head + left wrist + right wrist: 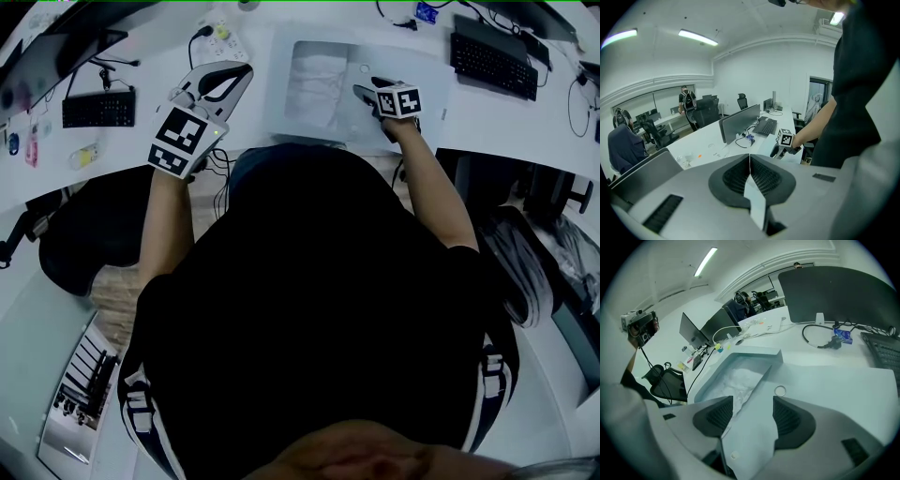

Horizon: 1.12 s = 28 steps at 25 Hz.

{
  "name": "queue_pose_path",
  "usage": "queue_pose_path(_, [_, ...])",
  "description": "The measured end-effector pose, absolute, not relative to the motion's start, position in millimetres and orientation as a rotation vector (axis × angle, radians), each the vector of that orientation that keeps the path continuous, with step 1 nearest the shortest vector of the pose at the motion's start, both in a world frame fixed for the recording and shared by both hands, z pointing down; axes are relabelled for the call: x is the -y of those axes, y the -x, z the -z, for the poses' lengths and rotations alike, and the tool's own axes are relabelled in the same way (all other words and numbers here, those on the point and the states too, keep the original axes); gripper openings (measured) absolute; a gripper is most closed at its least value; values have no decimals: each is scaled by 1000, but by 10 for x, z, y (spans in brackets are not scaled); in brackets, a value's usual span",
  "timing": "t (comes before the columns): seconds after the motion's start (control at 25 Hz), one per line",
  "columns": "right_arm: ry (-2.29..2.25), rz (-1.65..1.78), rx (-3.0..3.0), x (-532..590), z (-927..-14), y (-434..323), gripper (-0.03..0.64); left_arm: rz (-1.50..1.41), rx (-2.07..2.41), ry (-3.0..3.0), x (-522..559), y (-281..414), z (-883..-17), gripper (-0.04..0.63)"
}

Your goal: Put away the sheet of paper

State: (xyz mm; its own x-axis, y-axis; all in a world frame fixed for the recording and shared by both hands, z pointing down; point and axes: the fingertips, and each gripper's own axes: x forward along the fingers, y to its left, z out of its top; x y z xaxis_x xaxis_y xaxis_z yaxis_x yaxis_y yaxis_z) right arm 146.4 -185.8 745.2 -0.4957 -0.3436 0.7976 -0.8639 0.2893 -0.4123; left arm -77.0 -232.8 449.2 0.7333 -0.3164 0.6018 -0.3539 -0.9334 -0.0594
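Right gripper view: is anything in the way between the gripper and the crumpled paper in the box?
Nothing visible blocks it. The crumpled paper lies uncovered in the open box, just ahead of the open right gripper, whose jaws straddle a flat white flap.

Paper (314, 89) in box (323, 45) on desk (497, 117)

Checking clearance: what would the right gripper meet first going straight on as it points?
Probably the white flap between the right gripper's open jaws; the paper-filled box lies beyond.
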Motion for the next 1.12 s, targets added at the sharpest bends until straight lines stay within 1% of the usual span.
queue_pose_path(0.4, [-1143, -1061, 1989, 1723, -7161, -1662, 251, -968, 510, -2905, 2216, 633, -4443, 23])
queue_pose_path(0.48, [-1145, -1038, 1978, 1664, -7124, -1689, 233, -965, 501, -2914, 2191, 615, -4431, 23])
queue_pose_path(0.64, [-1159, -983, 1987, 1583, -6984, -1723, 156, -963, 482, -2930, 2136, 576, -4412, 23])
queue_pose_path(0.76, [-1189, -975, 2003, 1546, -6867, -1752, 112, -964, 470, -2942, 2102, 557, -4375, 23])
queue_pose_path(1.12, [-1306, -951, 2128, 1535, -6376, -1778, 47, -966, 432, -2977, 1987, 514, -4295, 23])
